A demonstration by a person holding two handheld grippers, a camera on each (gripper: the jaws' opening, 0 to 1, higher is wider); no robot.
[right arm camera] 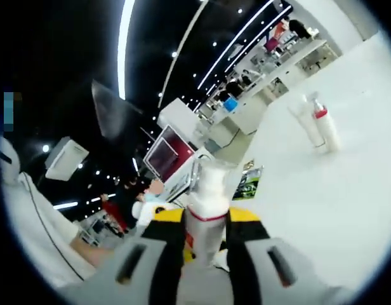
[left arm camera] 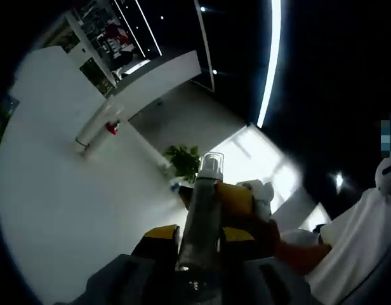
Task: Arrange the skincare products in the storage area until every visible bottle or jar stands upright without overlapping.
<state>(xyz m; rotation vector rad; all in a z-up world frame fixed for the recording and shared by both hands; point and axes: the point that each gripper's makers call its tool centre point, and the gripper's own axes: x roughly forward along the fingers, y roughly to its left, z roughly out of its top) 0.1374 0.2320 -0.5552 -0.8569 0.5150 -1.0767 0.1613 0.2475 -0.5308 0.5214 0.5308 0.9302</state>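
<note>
Left tool (left arm camera: 197,244) is clamped on a clear pump bottle (left arm camera: 202,213), nozzle pointing away from it. Right tool (right arm camera: 205,238) is clamped on a white red-banded bottle (right arm camera: 207,206).

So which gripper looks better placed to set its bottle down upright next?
Probably the right gripper: its white bottle points toward the white surface near two standing bottles. The left gripper holds its clear bottle further back.

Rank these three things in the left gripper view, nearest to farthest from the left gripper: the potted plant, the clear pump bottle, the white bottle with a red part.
1. Clear pump bottle: between the jaws.
2. Green potted plant: just beyond.
3. White bottle with red part: far upper left.
</note>
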